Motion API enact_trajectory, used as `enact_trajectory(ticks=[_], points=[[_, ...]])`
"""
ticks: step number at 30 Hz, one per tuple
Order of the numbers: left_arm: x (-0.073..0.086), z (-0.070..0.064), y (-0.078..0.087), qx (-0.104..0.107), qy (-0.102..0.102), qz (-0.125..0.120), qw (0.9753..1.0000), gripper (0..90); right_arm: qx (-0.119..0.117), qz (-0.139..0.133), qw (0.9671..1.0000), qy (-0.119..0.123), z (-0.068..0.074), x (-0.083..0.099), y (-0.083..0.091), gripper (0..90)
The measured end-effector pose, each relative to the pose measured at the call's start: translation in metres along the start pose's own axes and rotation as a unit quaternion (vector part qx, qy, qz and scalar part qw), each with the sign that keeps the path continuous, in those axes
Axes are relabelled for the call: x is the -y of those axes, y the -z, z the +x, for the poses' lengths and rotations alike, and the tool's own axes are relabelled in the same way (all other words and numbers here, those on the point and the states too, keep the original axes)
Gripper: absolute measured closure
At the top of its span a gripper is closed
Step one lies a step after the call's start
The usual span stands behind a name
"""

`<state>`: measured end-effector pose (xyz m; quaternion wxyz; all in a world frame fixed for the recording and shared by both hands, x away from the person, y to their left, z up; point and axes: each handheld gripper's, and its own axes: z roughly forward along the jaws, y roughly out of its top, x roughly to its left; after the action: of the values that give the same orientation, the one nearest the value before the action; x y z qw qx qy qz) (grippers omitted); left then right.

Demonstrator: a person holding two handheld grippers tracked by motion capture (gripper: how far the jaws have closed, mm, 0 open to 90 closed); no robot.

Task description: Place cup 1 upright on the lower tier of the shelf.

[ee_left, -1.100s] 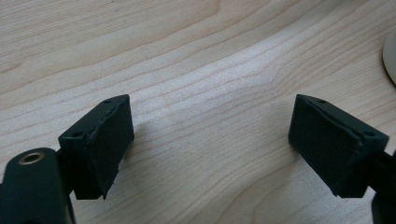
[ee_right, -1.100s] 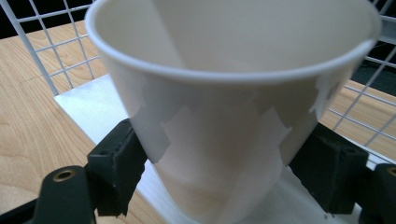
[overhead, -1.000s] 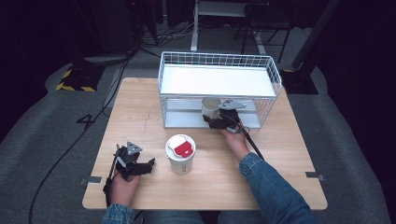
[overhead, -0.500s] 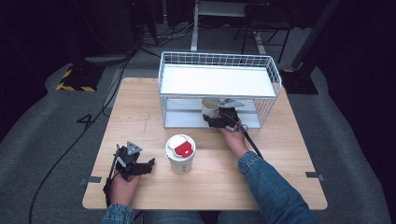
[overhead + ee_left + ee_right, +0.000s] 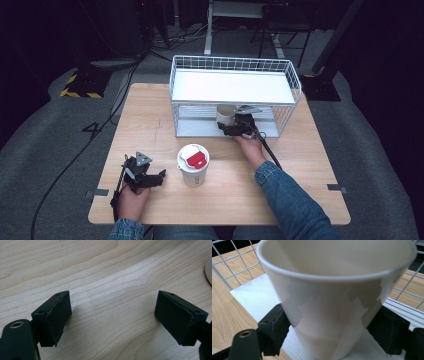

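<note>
right gripper (image 5: 231, 129): jaws clamped on the open white paper cup (image 5: 225, 114), centre frame, lower shelf of the white wire rack (image 5: 235, 86)
left gripper (image 5: 150, 176): jaws spread wide, empty, lower left
in the way: rack wires around cup; lidded white cup with red label (image 5: 193, 164) sits below centre on the wooden table (image 5: 150, 120)

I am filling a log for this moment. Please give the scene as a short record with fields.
right gripper: jaws on both sides of the open paper cup, on the lower shelf of the wire rack
left gripper: jaws wide apart, nothing between them, low over the table
lidded cup: upright on the table, between the hands
</note>
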<state>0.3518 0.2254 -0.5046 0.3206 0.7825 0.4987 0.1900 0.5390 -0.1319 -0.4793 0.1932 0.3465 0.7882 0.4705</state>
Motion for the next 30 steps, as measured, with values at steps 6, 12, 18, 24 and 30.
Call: enact_trajectory(ticks=[6,12,18,24,30], points=[[0.000,0.000,0.000,0.000,0.000,0.000,1.0000,14.8,0.003,-0.003,1.0000,0.002,0.000,-0.001,0.000,15.2],[0.000,0.000,0.000,0.000,0.000,0.000,1.0000,14.8,0.009,-0.004,0.9999,-0.003,0.001,-0.001,0.003,8.5],[0.000,0.000,0.000,0.001,0.000,0.000,1.0000,14.7,0.015,-0.009,0.9999,0.000,0.002,0.001,0.011,7.6],[0.000,0.000,0.000,0.001,0.000,0.000,1.0000,14.8,0.024,-0.025,0.9992,-0.022,0.004,0.003,0.035,7.6],[-0.001,0.000,0.000,0.001,-0.001,0.000,1.0000,14.7,0.011,-0.012,0.9997,-0.016,0.006,0.003,0.056,7.7]])
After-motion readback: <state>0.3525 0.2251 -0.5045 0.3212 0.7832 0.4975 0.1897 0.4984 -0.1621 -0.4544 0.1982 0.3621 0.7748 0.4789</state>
